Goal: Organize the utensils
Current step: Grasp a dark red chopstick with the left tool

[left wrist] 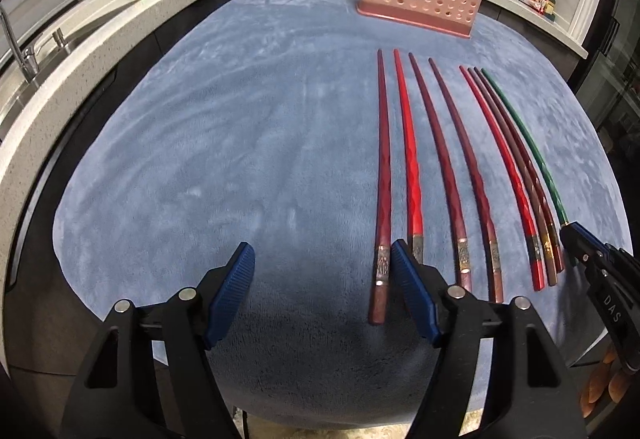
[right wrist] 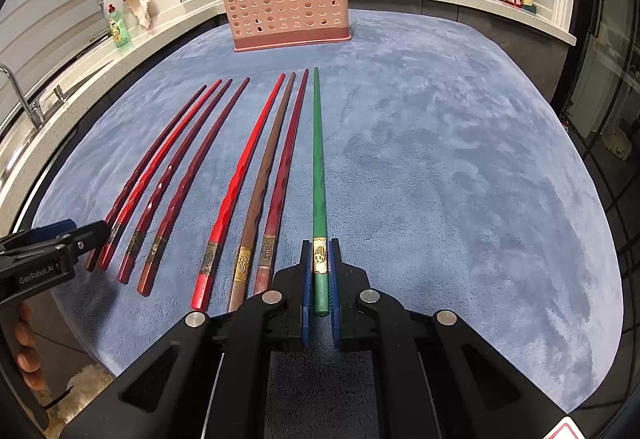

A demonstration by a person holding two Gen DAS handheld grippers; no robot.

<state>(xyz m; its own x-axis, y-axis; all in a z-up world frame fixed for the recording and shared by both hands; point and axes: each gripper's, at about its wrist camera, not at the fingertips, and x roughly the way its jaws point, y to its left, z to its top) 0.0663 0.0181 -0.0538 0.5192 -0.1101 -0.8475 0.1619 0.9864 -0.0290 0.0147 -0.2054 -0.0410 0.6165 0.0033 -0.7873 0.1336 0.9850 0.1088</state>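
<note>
A plush blue-grey cloth [right wrist: 440,159] with a brushed nap covers the kitchen table; at its far end stands a pink plastic utensil holder [right wrist: 286,3] pierced with round holes. The right gripper [right wrist: 320,279] pinches the butt of a slim green chopstick [right wrist: 318,159] with a gilt band, tapering straight ahead. Just left lie seven faceted red and maroon chopsticks [right wrist: 244,167]. The left gripper [left wrist: 322,259] stands wide, empty, beside the leftmost one.
</note>
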